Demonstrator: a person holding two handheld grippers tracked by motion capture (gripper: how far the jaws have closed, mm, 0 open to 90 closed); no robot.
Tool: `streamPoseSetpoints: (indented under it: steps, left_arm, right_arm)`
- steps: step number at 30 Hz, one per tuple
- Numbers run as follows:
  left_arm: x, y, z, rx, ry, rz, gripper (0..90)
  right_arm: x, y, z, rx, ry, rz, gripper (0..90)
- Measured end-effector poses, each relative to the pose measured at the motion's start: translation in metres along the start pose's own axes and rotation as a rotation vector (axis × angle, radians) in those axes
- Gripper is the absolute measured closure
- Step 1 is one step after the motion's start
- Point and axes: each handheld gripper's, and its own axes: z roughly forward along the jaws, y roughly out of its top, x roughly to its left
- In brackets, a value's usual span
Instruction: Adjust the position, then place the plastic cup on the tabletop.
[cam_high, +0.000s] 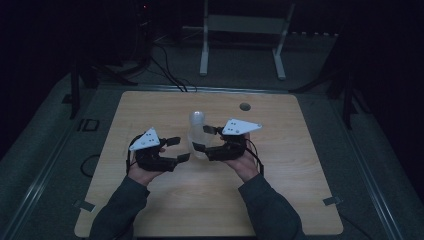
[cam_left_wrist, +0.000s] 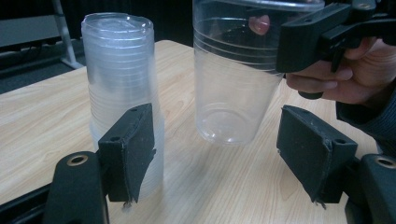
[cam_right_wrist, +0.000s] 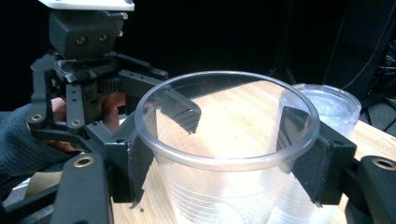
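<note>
A single clear plastic cup (cam_high: 199, 142) hangs upright just above the wooden table (cam_high: 280, 200), and my right gripper (cam_high: 203, 138) is shut on it near its rim. In the right gripper view both pads press on the cup (cam_right_wrist: 224, 186). A stack of clear cups (cam_high: 196, 121) stands upside down just behind it, and the stack (cam_left_wrist: 119, 70) is to the left in the left gripper view. My left gripper (cam_high: 178, 149) is open, level with the held cup (cam_left_wrist: 233, 84) and a little short of it, with nothing between its pads.
A round cable hole (cam_high: 244, 106) sits in the table's far side. Beyond the table a white metal frame (cam_high: 245, 30) stands on the floor, with cables (cam_high: 165, 65) trailing to its left. Everything around the table is dark.
</note>
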Motion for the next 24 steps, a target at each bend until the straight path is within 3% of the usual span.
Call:
streamPoseSetpoints:
  steps: [24]
  left_arm:
    - [0.001,-0.004,-0.002,0.001,0.015,-0.011,27.9]
  right_arm:
    - [-0.005,-0.014,-0.006,0.014,-0.037,0.009,28.8]
